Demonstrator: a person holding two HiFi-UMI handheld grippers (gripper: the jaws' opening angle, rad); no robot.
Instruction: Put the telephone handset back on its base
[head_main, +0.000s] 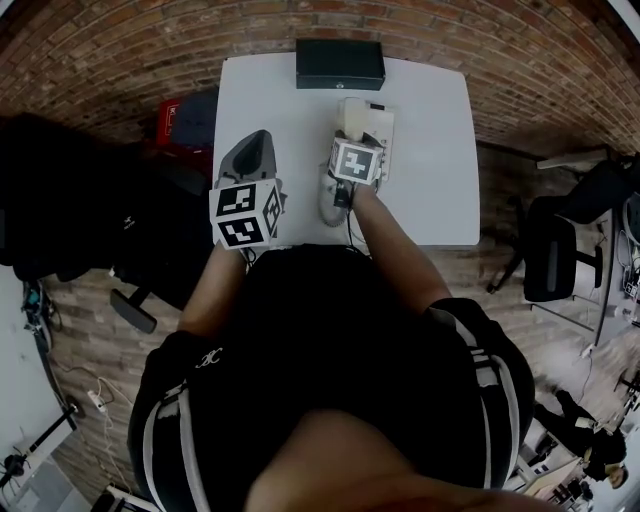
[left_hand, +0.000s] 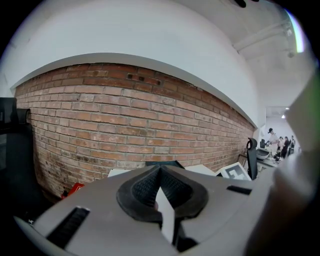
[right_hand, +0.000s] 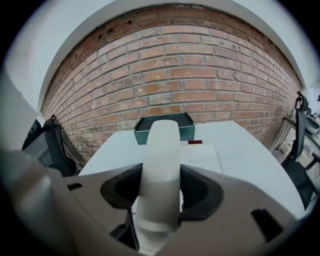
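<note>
The white telephone handset lies lengthwise between the jaws of my right gripper. The pads sit against both its sides, so the gripper is shut on it. In the head view the handset's near end sticks out below the gripper's marker cube, over the white table. The flat white telephone base lies just beyond and slightly right of the handset, also seen in the head view. My left gripper hovers at the table's left edge, its pads together with nothing held.
A dark box stands at the table's back edge against the brick wall, straight behind the base. Black chairs stand left and right of the table. A red object lies on the floor at the left.
</note>
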